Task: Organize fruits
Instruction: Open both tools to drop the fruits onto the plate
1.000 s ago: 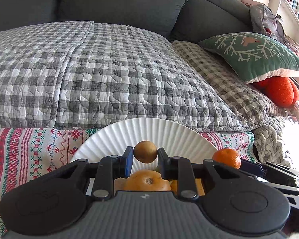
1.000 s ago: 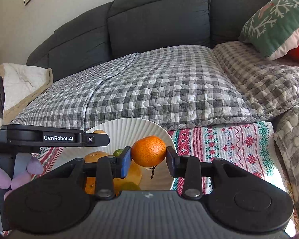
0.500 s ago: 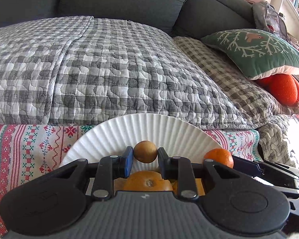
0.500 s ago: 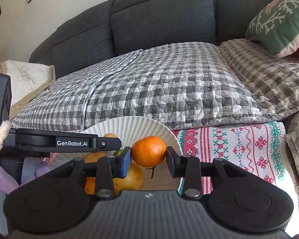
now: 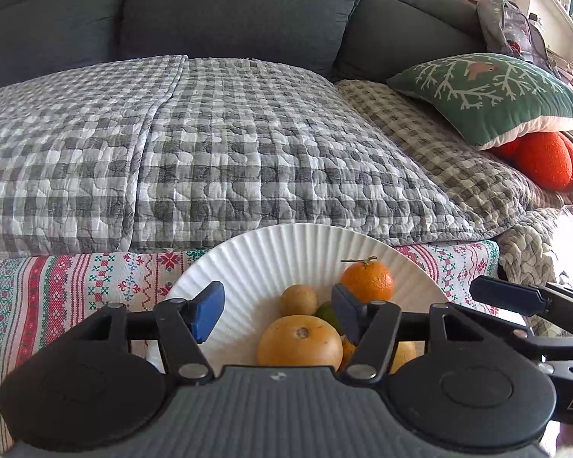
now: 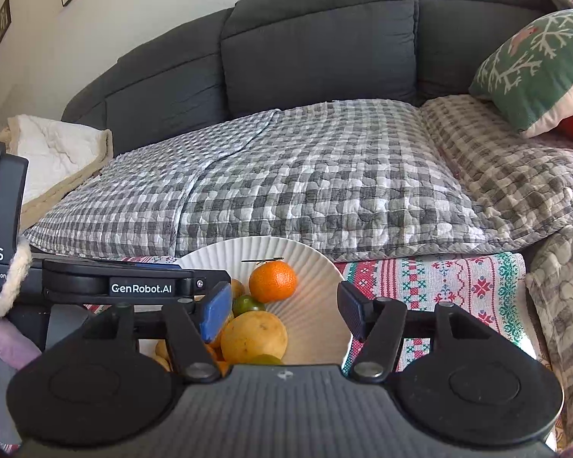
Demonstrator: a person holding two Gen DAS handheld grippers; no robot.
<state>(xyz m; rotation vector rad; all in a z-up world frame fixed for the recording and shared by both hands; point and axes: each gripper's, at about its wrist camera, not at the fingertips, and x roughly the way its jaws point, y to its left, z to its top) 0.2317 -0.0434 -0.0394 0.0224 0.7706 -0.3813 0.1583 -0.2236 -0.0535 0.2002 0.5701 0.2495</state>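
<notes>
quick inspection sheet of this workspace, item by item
surface: patterned red, green and white cloth, in front of a sofa.
job's things: white fluted plate holds a tangerine, small brown fruit, green fruit and large yellow-orange citrus.
clutter: nothing seen.
grippers: left gripper and right gripper, jaws just opened, both empty over the plate.
cables: nothing seen.
surroundings: checked quilt, green cushion.

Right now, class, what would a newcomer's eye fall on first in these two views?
Probably the white ribbed plate piled with citrus at the front, above all the bright tangerine with its stem at the back of the heap. Next, the open left hand-held gripper, and the green pillow on the sofa at right.
</notes>
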